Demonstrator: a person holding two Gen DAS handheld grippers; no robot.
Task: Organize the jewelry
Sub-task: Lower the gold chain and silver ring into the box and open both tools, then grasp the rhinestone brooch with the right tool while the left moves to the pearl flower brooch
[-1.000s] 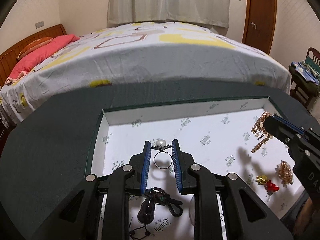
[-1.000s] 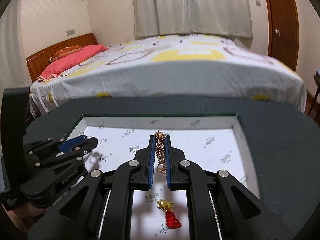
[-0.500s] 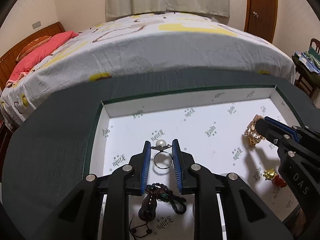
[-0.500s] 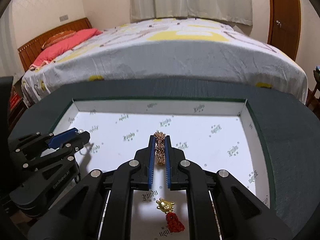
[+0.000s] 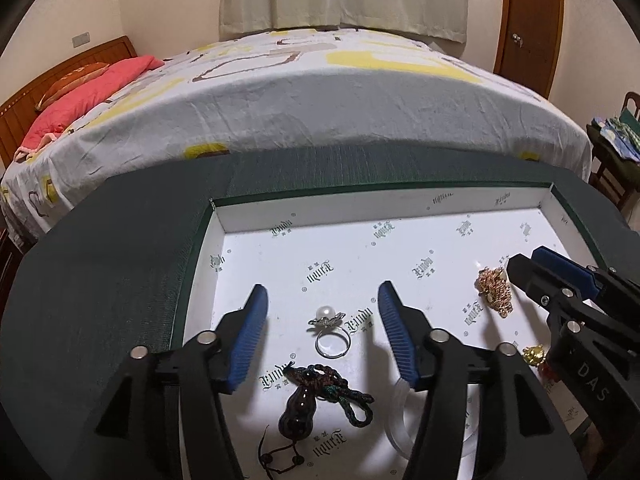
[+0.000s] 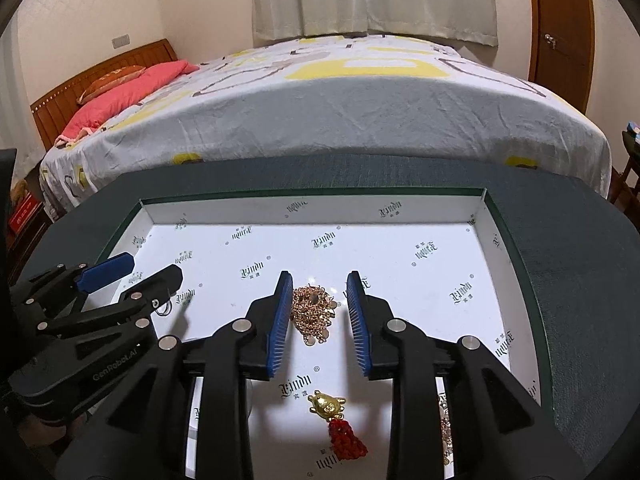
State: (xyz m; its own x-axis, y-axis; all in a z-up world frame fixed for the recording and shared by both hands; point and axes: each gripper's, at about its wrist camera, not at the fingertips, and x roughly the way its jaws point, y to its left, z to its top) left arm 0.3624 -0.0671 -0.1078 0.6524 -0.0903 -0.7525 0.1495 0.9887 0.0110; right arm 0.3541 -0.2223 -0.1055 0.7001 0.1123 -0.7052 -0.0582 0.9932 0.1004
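A white-lined tray (image 5: 400, 210) (image 6: 312, 214) sits on a dark green table. My left gripper (image 5: 322, 300) is open, and a silver pearl ring (image 5: 331, 334) lies on the tray floor between its fingers. My right gripper (image 6: 320, 284) is open, and a gold chain piece (image 6: 314, 312) lies in a heap between its fingers. The chain also shows in the left wrist view (image 5: 494, 289), beside the right gripper (image 5: 520, 266). The left gripper shows at the left of the right wrist view (image 6: 136, 272).
A dark gourd pendant on a cord (image 5: 316, 398) and a white bangle (image 5: 400, 416) lie near the left gripper. A gold charm with a red tassel (image 6: 334, 420) lies near the right gripper. A bed (image 5: 320, 92) stands beyond the table.
Both grippers have opened. The ring and the gold chain piece, held above the tray before, now lie on the tray floor.
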